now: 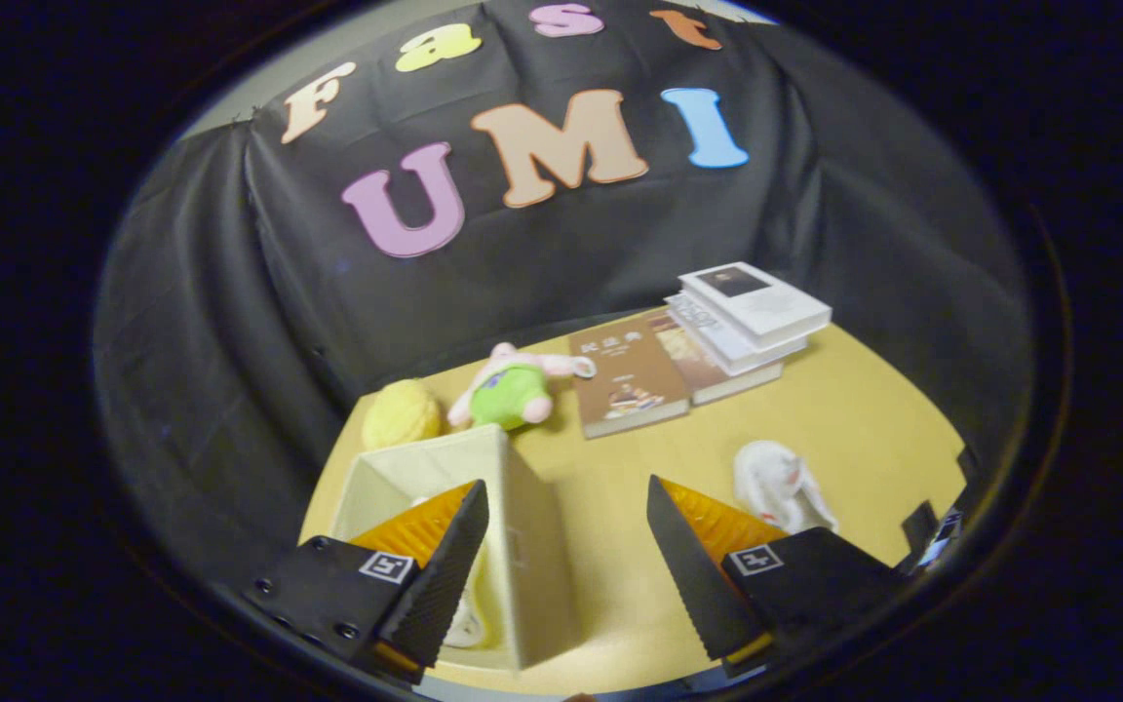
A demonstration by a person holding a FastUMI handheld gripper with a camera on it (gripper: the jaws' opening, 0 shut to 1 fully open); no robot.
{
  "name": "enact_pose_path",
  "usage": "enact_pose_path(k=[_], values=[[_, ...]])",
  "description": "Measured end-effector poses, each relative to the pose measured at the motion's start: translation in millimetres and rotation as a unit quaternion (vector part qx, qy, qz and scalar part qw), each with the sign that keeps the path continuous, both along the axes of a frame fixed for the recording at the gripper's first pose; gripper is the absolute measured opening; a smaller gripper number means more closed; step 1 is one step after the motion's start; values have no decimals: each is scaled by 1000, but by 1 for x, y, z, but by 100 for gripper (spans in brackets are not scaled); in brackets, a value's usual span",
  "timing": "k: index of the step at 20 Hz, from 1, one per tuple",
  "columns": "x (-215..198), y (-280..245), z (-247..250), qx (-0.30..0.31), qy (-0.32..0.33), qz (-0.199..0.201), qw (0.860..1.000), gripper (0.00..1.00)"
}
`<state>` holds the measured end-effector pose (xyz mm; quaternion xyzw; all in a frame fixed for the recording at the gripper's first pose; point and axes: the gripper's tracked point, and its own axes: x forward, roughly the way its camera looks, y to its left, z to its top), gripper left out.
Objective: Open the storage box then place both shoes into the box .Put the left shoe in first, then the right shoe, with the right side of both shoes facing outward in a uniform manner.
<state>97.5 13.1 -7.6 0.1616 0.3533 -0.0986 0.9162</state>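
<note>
Your hand-held gripper (566,551) is spread wide right now, fingers well apart and nothing between them, just bare yellow counter (864,419) in the gap. The storage box (522,546), a cream fabric cube, sits at about 10 o'clock from the fingertips, with your left finger (445,565) hanging over its open top. There's something white inside it, down by that finger, probably a shoe (467,624), but most of it is hidden so I can't tell for sure. The other white shoe (781,487) lies on the counter at roughly 2 o'clock, just beyond your right finger (688,556) and not touching it.

Further out at 12 o'clock there's a brown book (628,385) lying flat, and a stack of books (747,327) next to it toward 1 o'clock. At 11 o'clock, behind the box, you've got a pink plush toy (513,390) in a green outfit with a yellow fuzzy ball (401,414) beside it, both near the back edge of the counter.
</note>
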Motion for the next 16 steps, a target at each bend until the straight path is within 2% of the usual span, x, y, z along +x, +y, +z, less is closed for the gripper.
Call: enact_pose_path(k=[4, 6, 9, 12, 16], values=[[-40, -90, -72, -58, 85, -67, 993, 100], [-58, -117, -106, -72, 141, -81, 984, 100], [-72, -136, -138, -74, 196, -77, 975, 100], [-77, -152, -161, -100, 241, -54, 964, 100], [-71, -166, -171, -123, 261, -37, 957, 97]])
